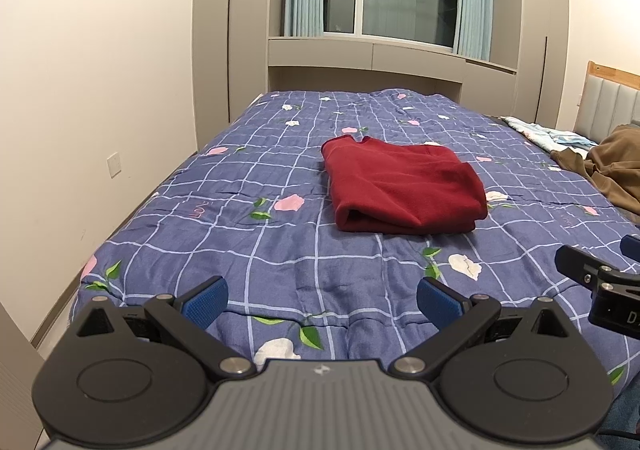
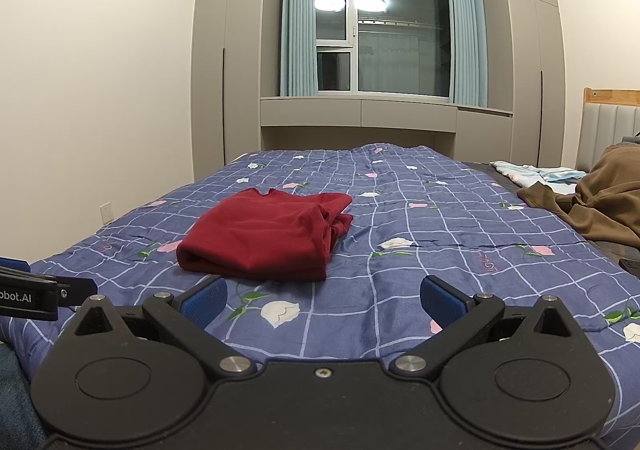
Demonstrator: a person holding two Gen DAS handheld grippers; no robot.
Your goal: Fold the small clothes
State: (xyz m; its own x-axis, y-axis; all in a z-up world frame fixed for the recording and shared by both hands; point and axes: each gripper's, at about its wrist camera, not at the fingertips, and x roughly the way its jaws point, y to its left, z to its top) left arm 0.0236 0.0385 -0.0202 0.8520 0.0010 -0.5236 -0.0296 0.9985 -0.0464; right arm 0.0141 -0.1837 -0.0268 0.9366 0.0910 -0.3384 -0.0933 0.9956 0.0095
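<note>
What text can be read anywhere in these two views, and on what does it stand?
"obot.AI", cut off at the frame edge: on the left gripper body.
"D", cut off: on the right gripper body.
Pink stitched lettering on the quilt: upside down, too distorted to read.

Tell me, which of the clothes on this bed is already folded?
The dark red garment, a neat flat stack mid-quilt. The brown garment and pale blue cloth near the headboard lie crumpled.

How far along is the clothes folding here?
The red garment already lies folded in a compact bundle on the blue floral quilt. Nothing is in hand: the left gripper and right gripper are both open and empty. A brown garment still lies crumpled at the right.
</note>
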